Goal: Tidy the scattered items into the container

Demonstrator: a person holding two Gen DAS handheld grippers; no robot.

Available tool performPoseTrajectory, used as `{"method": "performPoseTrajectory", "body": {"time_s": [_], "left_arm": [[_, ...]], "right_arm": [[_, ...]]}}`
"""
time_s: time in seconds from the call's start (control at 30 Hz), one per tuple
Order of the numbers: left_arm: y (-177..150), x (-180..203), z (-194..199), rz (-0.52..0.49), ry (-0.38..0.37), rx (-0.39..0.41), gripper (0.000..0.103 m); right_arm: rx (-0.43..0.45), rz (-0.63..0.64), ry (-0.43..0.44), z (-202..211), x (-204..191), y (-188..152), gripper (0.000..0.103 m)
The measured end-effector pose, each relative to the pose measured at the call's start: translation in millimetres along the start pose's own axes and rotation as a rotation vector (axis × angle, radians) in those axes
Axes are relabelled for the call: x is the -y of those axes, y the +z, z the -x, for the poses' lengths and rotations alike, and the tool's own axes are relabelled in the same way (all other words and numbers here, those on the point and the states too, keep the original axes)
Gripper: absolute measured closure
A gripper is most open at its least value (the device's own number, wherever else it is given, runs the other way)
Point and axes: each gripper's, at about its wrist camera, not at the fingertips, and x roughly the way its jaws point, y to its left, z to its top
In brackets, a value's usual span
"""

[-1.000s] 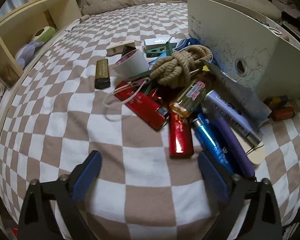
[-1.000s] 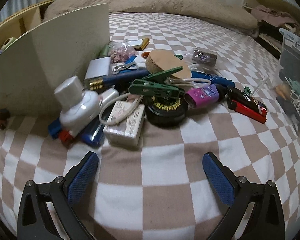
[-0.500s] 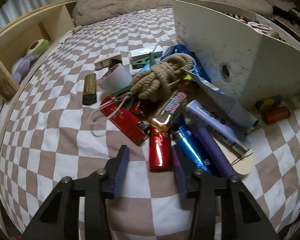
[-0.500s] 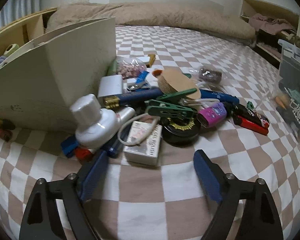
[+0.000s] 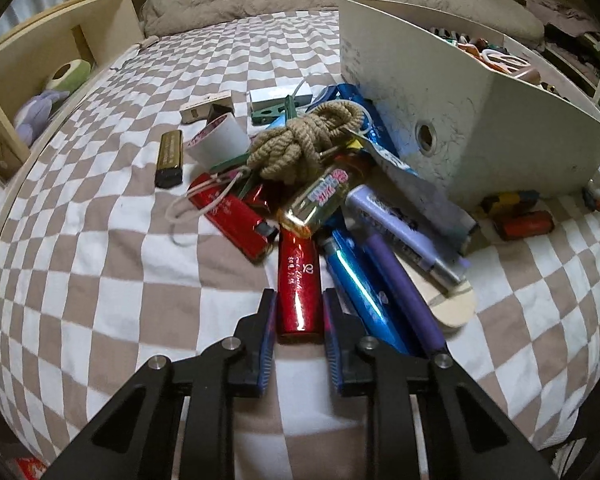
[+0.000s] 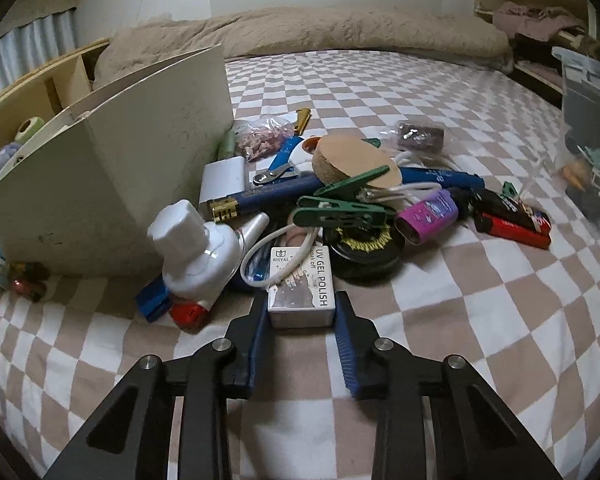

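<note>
On a checkered bedspread (image 5: 100, 240), the left gripper (image 5: 299, 320) clamps its blue pads on the near end of a glossy red tube (image 5: 299, 284), while the right gripper (image 6: 301, 312) is closed narrowly against both sides of a small white box (image 6: 302, 286) printed "UV GEL POLISH". Both items lie at the near edge of their heaps, flat on the cloth. Beyond the red tube, a blue pen (image 5: 356, 280) and a purple tube (image 5: 400, 280) run under one another, a knotted rope bundle (image 5: 304, 144) covers much of the pile, and what lies beneath it cannot be made out. A white cord (image 6: 276, 252) loops over the box top, and a white pump bottle (image 6: 196, 252) leans beside it, hiding part of a blue object. The cream container (image 5: 480, 128) stands just behind the left-hand heap, its open top showing a few items already inside; the right wrist view shows only its blank side wall (image 6: 112, 184). Only the right wrist view takes in a green clothespin (image 6: 340, 212), a black round tin (image 6: 364, 248) and a clear plastic bin (image 6: 592, 120) cut off at the frame edge. A fuzzy beige blanket (image 6: 320, 36) lines the far end of the bed, with wooden shelving (image 5: 52, 68) alongside.
</note>
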Motion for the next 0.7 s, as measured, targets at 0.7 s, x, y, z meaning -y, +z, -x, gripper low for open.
{"method": "performPoseTrajectory", "body": {"time_s": [0.7], "left_arm": [[-35, 5, 32, -0.063, -0.061, -0.053, 0.080]], "right_arm": [[-0.033, 0.010, 0.161, 58, -32, -57, 0.071]]}}
